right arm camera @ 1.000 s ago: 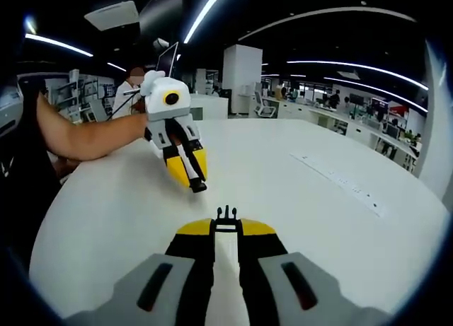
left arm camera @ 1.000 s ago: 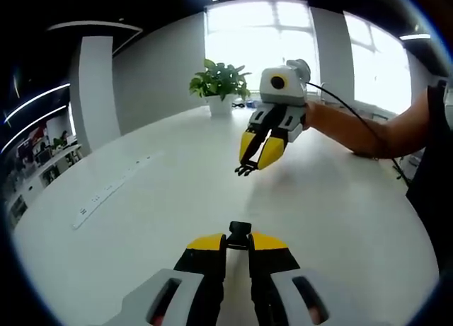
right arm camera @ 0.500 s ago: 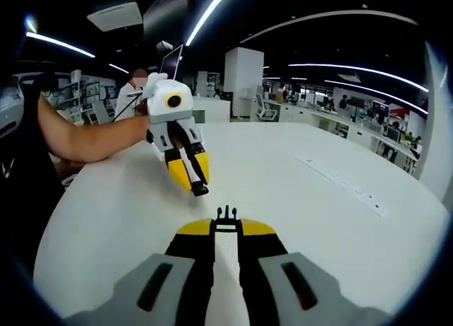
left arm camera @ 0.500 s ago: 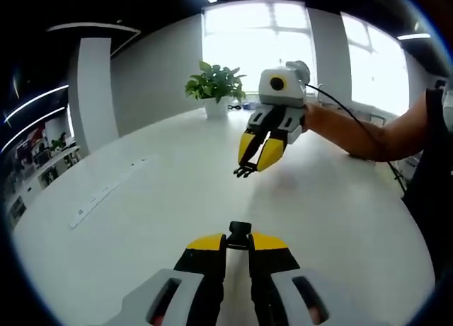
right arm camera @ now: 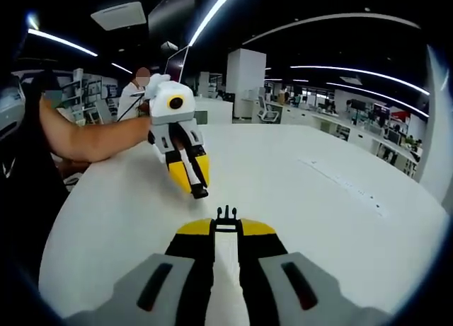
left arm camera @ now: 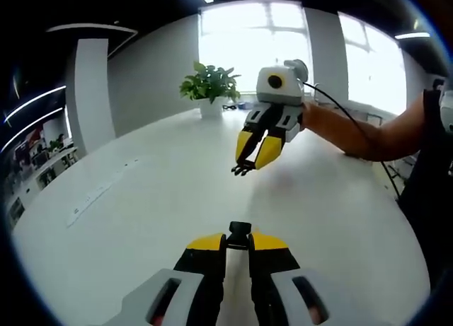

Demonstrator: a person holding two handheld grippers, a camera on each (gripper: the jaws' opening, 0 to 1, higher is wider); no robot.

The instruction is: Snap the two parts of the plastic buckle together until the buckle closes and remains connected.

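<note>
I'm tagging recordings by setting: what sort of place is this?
Most likely an open-plan office: a large white round table stands under long ceiling strip lights, rows of desks stretch behind, and a green potted plant sits by bright windows.

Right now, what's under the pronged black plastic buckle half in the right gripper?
Under the pronged black buckle half, pinched in the shut right gripper, lies bare white table. The part between the jaws is covered.
</note>
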